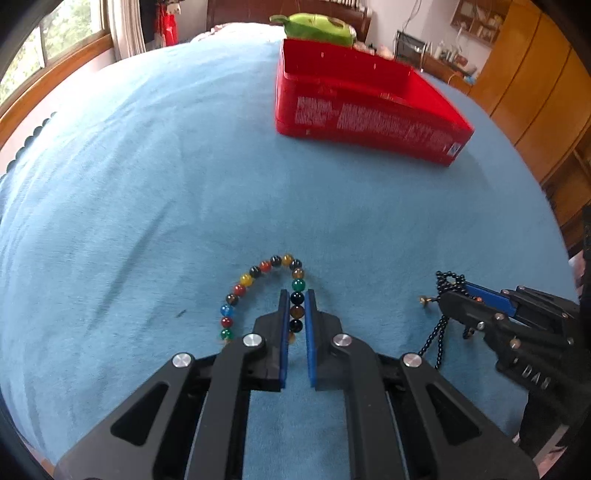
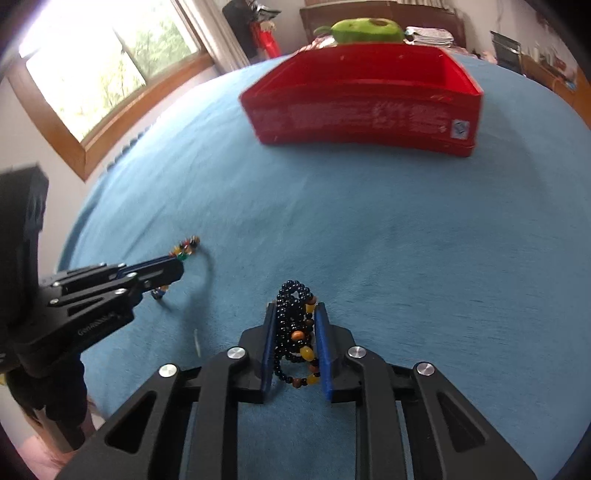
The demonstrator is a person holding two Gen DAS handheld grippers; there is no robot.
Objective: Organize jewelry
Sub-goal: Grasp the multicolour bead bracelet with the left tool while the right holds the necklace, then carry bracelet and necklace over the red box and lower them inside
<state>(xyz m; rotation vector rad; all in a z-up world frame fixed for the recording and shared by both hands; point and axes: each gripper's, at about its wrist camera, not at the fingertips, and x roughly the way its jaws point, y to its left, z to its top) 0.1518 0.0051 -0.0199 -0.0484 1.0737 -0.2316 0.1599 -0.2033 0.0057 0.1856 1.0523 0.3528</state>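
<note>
Left wrist view first: my left gripper [image 1: 296,301] has its blue pads pinched narrow on one side of the bracelet of round multicoloured glass-like beads [image 1: 258,286], several dark and amber beads lined up between the pads while the rest of the loop arches out to the left over the blue plush bedspread [image 1: 147,184]. Off to the right, my right gripper [image 1: 448,291] comes in from the side with a strand of small black beads [image 1: 439,328] dangling from its tip.

Over to the right wrist view, and my right tongs are clamped on that bundled black bead strand, its loops bunched between the blue pads [image 2: 269,347] with a few yellow and orange beads mixed in (nicely caught, no slack at the pads). The coloured bracelet shows blurred at my left gripper's tip on the left edge.

Well ahead of both, the open red rectangular box with white print on its side [image 2: 369,118] sits on the bedspread, apart from either piece. Just behind it lies a green plush toy [image 2: 365,31].
</note>
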